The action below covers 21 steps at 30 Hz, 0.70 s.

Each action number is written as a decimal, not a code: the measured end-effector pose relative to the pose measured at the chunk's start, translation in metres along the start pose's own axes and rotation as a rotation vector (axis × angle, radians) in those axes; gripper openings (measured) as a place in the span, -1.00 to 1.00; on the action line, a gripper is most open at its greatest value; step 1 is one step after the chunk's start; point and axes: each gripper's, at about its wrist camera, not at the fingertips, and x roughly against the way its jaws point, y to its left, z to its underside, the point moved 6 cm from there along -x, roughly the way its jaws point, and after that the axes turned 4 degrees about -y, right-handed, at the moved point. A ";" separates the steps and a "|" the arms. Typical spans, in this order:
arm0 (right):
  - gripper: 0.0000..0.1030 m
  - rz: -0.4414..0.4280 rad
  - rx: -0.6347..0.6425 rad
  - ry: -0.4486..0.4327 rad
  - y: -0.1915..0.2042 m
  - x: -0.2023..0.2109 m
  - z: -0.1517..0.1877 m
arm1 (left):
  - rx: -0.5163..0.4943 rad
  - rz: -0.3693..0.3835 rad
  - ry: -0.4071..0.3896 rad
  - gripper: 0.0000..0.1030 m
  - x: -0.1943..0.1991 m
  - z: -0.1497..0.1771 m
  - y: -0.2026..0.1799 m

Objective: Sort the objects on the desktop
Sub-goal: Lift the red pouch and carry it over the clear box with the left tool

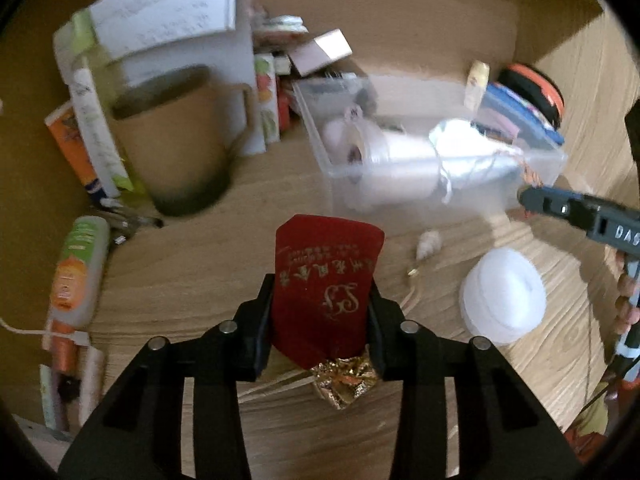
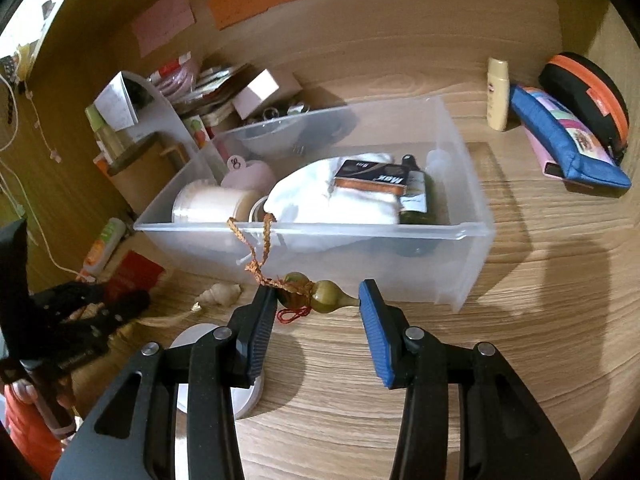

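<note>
Red pouch (image 1: 326,292) is clamped in the left gripper (image 1: 320,320), fingers closed on its sides, gold foil end toward the camera, long axis running away toward the bin (image 1: 440,184). Bin sits dead ahead of it, just past bare desk (image 1: 200,272). Right gripper (image 2: 316,312) is wide open, holding nothing; gourd charm (image 2: 316,294) lies crosswise between its fingertips, cord (image 2: 256,248) hooked over the bin's near wall. Left is the loaded one, so likely next: carry pouch forward over the rim. White jar (image 1: 502,296) stays to its right.
</note>
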 end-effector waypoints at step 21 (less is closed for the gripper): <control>-0.24 -0.043 0.044 -0.055 0.005 0.022 -0.025 | 0.057 -0.009 -0.146 -0.25 0.045 -0.067 0.014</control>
